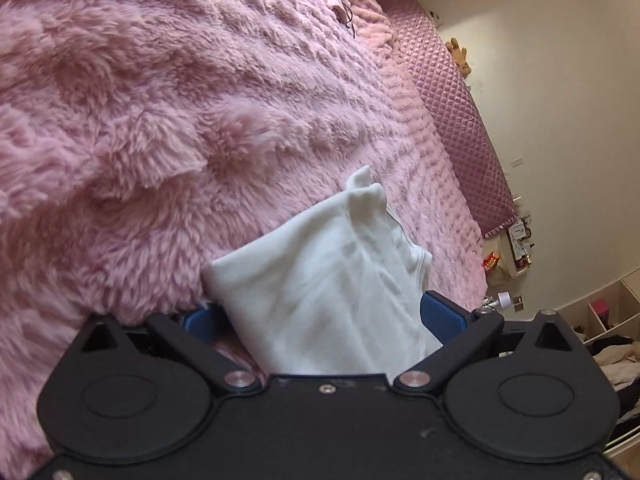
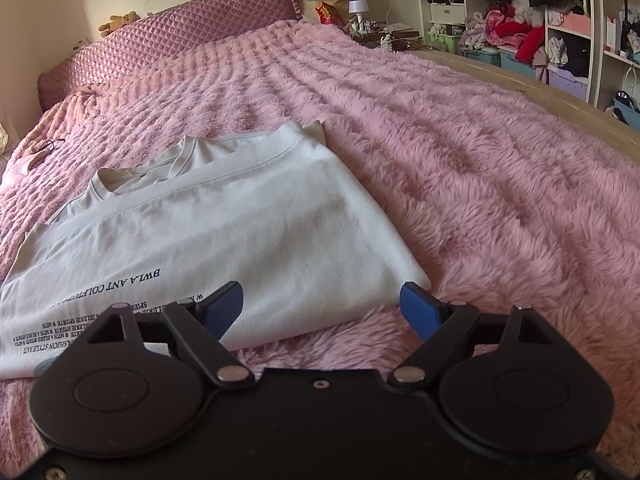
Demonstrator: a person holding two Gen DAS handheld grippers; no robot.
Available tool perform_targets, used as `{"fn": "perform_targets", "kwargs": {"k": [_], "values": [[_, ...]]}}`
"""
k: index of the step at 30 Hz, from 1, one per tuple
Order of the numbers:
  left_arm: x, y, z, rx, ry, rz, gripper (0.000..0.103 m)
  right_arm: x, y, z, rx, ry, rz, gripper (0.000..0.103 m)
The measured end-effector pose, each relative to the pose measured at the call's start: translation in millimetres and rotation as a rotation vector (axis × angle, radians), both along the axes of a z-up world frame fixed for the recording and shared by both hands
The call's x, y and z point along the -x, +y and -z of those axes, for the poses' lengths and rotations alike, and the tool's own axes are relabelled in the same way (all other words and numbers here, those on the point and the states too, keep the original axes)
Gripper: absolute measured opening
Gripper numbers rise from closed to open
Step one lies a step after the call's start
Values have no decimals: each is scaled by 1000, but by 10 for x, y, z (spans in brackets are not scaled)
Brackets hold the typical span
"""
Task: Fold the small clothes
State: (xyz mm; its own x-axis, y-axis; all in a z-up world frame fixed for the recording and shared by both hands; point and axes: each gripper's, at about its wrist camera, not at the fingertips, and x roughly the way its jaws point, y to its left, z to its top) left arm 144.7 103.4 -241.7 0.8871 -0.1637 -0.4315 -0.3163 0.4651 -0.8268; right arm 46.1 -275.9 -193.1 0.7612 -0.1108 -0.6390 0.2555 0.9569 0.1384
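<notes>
A white T-shirt (image 2: 224,216) with black lettering lies folded flat on the fluffy pink blanket (image 2: 460,152), collar toward the headboard. My right gripper (image 2: 322,300) hovers low over the shirt's near right corner, its blue pads (image 2: 420,308) wide apart and pressing on nothing. The left wrist view is rolled sideways. There a bunched fold of the white shirt (image 1: 320,280) stands between the spread blue pads (image 1: 444,314) of my left gripper (image 1: 320,316). The cloth fills the gap and hides part of the left pad. The jaws stand wide rather than pinched on it.
A quilted purple headboard (image 2: 172,36) with a teddy bear (image 2: 118,22) runs along the far side. A nightstand lamp (image 2: 358,8) and crowded clothes shelves (image 2: 520,20) stand to the right. A small pink garment with a black cord (image 2: 40,152) lies at the left.
</notes>
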Motion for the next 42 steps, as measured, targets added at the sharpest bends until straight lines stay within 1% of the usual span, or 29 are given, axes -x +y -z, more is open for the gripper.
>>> {"fn": "perform_targets", "kwargs": {"k": [6,7,8,10,11,13,14,15,16,18,20,22,23,26,28,31,36,40,42], "values": [[-103,-28,-2,-23,3,-9,102,-11,-16,29,-17,8,4,86],[-114,-36,-9,-24,3,-12,94,-14,-18,33,-17,9,5,86],[-128,-35,-7,-13,8,-9,89,-19,-23,35,-17,9,6,86],[-144,-18,27,32,9,12,67,-19,-24,36,-17,9,7,86],[-142,-14,40,38,14,11,63,-19,-29,39,-19,9,12,86],[-139,-1,62,37,31,8,41,-25,-45,45,-31,10,15,86],[-136,13,79,47,39,7,35,-26,-50,46,-32,8,18,86],[-129,26,92,60,42,3,23,-25,-53,47,-31,6,18,86],[-118,38,96,72,39,0,17,-25,-53,46,-29,5,15,86],[-94,44,62,79,24,-2,15,-18,-59,38,-26,2,14,86],[-92,24,-10,63,6,11,13,-17,-70,23,-30,1,9,86],[-105,-1,-79,85,-29,25,10,-17,-87,-7,-36,-2,10,86],[-121,-21,-121,95,-50,38,9,-25,-95,-24,-36,1,12,86],[-197,-159,-301,92,-109,90,9,-60,-122,-80,-32,17,23,86],[-263,-289,-402,103,-141,131,9,-95,-167,-135,-54,22,24,86],[-394,-570,-528,145,-196,196,9,-116,-232,-229,-75,5,30,86],[-582,-1110,-657,213,-267,305,10,-116,-339,-312,-54,-4,30,86],[-695,-1612,-704,230,-301,425,10,-64,-503,-348,-59,2,49,86],[-734,-1882,-668,242,-307,494,10,-22,-593,-371,-58,0,63,86]]}}
